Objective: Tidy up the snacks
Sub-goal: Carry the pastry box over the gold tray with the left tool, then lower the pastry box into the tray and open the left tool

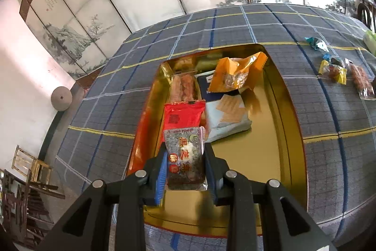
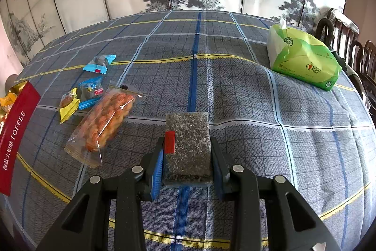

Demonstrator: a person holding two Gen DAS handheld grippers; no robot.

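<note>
My left gripper [image 1: 185,166] is shut on a dark sesame snack packet [image 1: 184,157] and holds it over the near left part of a gold tin [image 1: 289,133]. In the tin lie a red packet [image 1: 183,115], a clear fried-snack packet [image 1: 183,86], an orange packet [image 1: 237,74] and a pale cracker packet [image 1: 230,112]. My right gripper [image 2: 188,164] is shut on a dark sesame bar packet [image 2: 188,145] above the cloth. Left of it lie a clear packet of orange fried snacks [image 2: 105,121], a yellow candy [image 2: 68,105] and two blue candies [image 2: 90,91].
A plaid blue-grey cloth [image 2: 258,109] covers the table. A green tissue pack [image 2: 303,58] lies at the far right. The tin's red outer wall, printed TOFFEE, [image 2: 16,133] is at the left edge of the right wrist view. Dark chairs [image 2: 352,44] stand beyond the right edge. A painted screen is behind.
</note>
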